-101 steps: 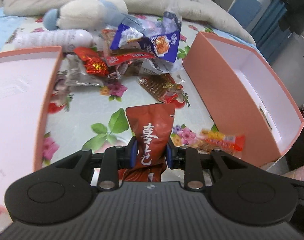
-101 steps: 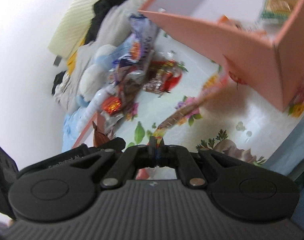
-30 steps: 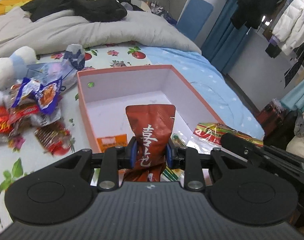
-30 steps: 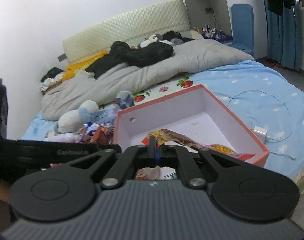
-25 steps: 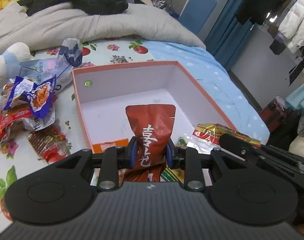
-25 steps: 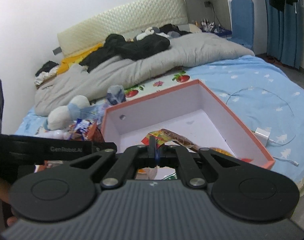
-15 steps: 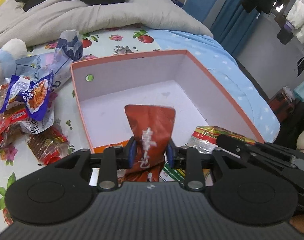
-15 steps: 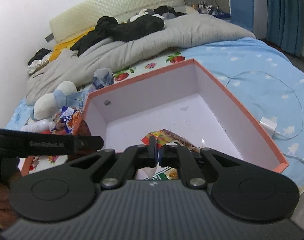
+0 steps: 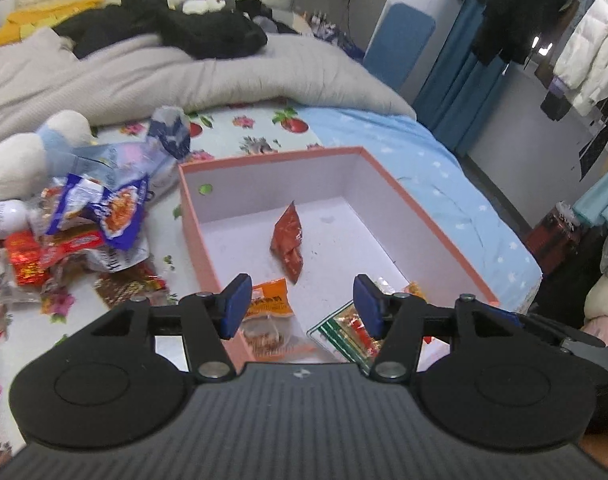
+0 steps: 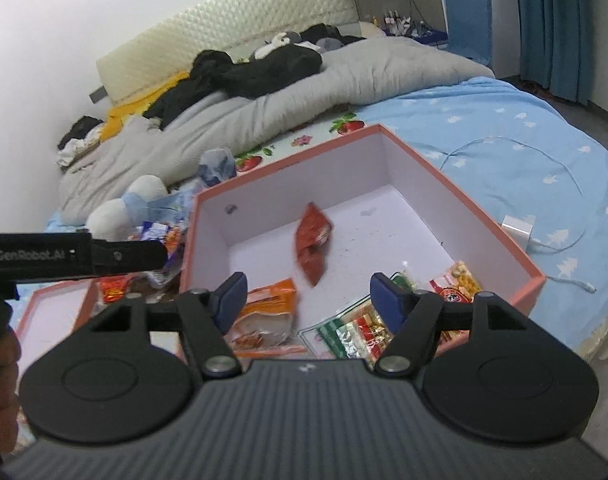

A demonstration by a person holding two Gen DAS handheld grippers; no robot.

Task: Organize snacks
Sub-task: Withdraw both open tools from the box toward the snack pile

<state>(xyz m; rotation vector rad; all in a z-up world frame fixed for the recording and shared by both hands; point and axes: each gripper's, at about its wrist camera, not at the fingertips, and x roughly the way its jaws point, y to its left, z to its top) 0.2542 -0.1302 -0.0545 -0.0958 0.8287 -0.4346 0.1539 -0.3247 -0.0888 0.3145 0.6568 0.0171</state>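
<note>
The bed (image 10: pixel 503 128) is carrying the pink box (image 9: pixel 383 184), and the red packet (image 9: pixel 288 242) is lying inside it, apart from both tools. The left gripper (image 9: pixel 300 306) and right gripper (image 10: pixel 307 300) are hovering over the box's near end, fingers just spread wide, gripping nothing.

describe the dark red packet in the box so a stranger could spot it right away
Find the pink box on the bed. Near the middle of its white floor is the red packet, apart from the snacks bunched at the near edge. It alone is plain dark red; the orange packet is paler.
</note>
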